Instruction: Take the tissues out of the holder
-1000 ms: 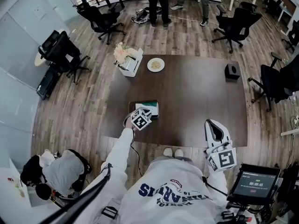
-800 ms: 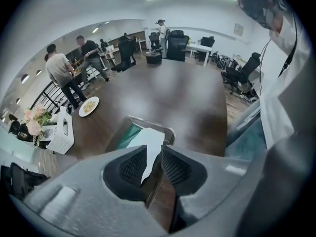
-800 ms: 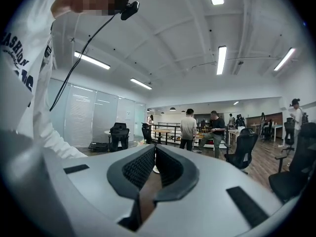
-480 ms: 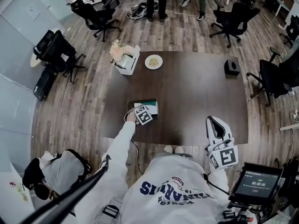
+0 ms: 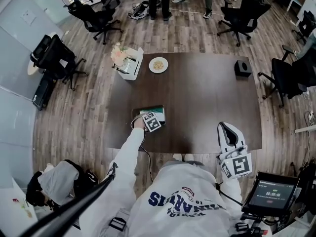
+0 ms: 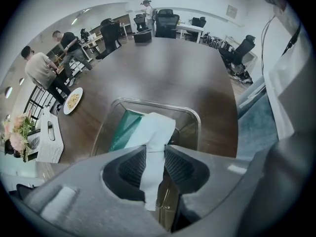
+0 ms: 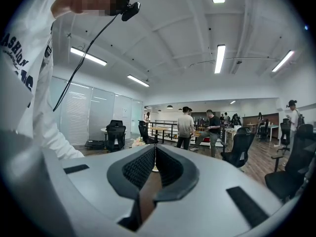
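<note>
A clear tissue holder (image 5: pixel 139 112) stands near the table's front edge with a green tissue pack (image 5: pixel 158 110) in it. My left gripper (image 5: pixel 152 121) hangs over the holder. In the left gripper view a white tissue (image 6: pixel 159 128) rises out of the green pack (image 6: pixel 123 128) inside the holder (image 6: pixel 148 102) and runs up between the open jaws of that left gripper (image 6: pixel 154 149), brushing the tips. My right gripper (image 5: pixel 225 128) is held off the table's front right corner, away from the holder. Its jaws (image 7: pixel 154 154) are shut with nothing in them.
At the table's far left are a white box with flowers (image 5: pixel 126 63) and a plate of food (image 5: pixel 158 64); a black box (image 5: pixel 243 69) sits far right. Office chairs ring the table. People stand beyond it. A person crouches at lower left (image 5: pixel 59 181); a monitor (image 5: pixel 269 194) is lower right.
My left gripper has edged slightly forward over the holder. The right gripper has stayed where it was. The head view has drifted a little.
</note>
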Motion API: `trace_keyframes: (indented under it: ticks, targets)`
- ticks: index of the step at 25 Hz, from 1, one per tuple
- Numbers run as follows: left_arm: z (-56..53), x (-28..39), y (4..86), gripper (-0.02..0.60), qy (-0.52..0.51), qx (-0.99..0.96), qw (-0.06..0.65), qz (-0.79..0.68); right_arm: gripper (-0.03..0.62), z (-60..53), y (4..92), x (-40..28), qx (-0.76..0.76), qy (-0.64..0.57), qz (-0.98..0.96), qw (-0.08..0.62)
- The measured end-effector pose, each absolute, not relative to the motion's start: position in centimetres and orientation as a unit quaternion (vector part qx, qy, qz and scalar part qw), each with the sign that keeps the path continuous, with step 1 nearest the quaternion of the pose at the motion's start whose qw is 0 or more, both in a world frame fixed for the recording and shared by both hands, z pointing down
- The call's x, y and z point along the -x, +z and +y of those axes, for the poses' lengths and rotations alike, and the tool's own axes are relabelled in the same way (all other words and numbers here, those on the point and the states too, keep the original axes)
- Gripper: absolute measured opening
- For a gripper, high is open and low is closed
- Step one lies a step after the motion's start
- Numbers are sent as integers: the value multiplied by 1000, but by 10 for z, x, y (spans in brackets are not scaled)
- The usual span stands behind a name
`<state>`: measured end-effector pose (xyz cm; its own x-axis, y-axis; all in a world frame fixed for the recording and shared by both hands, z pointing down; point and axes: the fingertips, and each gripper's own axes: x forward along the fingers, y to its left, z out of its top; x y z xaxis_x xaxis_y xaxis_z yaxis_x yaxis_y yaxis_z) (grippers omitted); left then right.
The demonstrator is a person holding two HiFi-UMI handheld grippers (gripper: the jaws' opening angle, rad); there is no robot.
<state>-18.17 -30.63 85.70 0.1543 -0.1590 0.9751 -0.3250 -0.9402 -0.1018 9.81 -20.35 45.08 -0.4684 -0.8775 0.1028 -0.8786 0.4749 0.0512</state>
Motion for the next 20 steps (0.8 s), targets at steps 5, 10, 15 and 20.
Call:
trace_keyframes:
  ticks: [5,10,15,20]
  targets:
    - [-304,176,858,92,620,-766,59,-160,11,-202,451,-98,-512,5,-857,57]
    - [-301,173,855,38,609,-776,52,-156,11,-202,448,-95,-507,1,-860,56]
    - [-301,172,853,28,602,-782,36,-158,11,-202,449,-95,-505,-3,-861,58]
    - [-303,173,847,21,600,-784,11,-159,11,-204,448,-95,-503,-9,-862,60]
